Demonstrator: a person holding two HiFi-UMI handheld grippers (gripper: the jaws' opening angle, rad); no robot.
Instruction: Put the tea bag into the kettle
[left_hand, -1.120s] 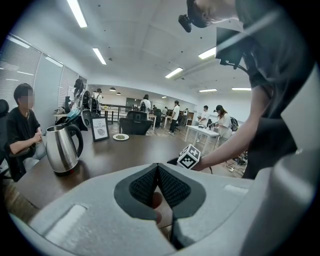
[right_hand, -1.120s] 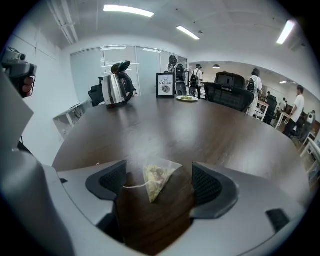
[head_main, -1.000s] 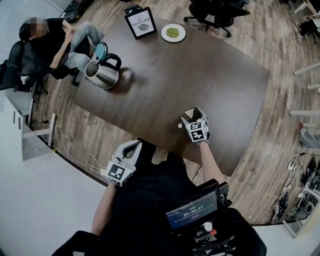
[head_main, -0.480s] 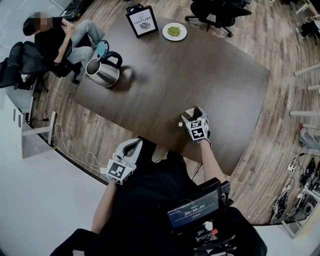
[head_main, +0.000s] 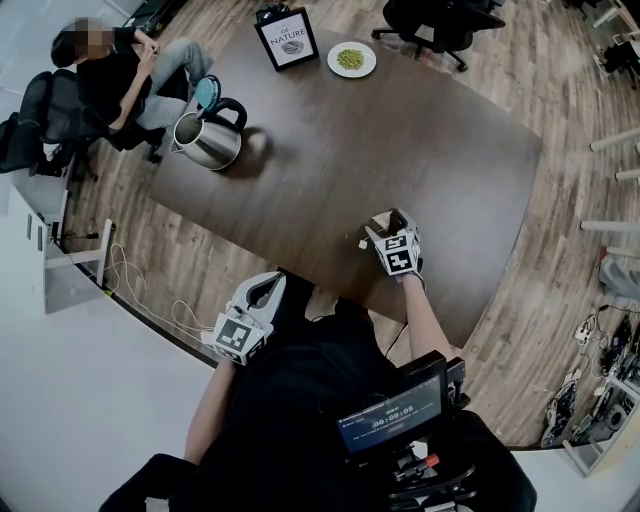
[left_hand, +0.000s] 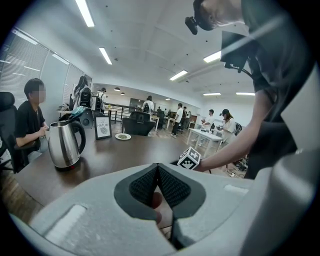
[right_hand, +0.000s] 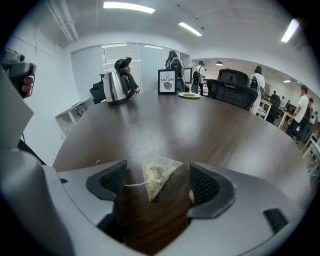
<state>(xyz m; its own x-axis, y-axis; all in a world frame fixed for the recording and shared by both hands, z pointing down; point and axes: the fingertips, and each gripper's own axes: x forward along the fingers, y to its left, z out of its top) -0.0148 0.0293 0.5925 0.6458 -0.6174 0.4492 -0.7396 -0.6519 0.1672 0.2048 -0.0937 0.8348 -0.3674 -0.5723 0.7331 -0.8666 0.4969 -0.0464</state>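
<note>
Right gripper (head_main: 384, 224) spread wide; bag (right_hand: 155, 179) lies on the table (head_main: 400, 130) between its jaws, ungripped. Left gripper (left_hand: 158, 186) clenched, empty. Kettle (head_main: 206, 141) well apart. Risk: closing on thin mesh corner, bag slips during long carry

A framed sign (head_main: 291, 40) stands on the desk (head_main: 400, 170), beyond the kettle (head_main: 205, 140) and to its right in the head view. Its white card reads "OF NATURE" above a dark round emblem. The right gripper view shows the same words, very small. Well nearer than the kettle, a screen (head_main: 392, 415) at the person's chest shows pale digits, seemingly "00:00:08", blurred.
</note>
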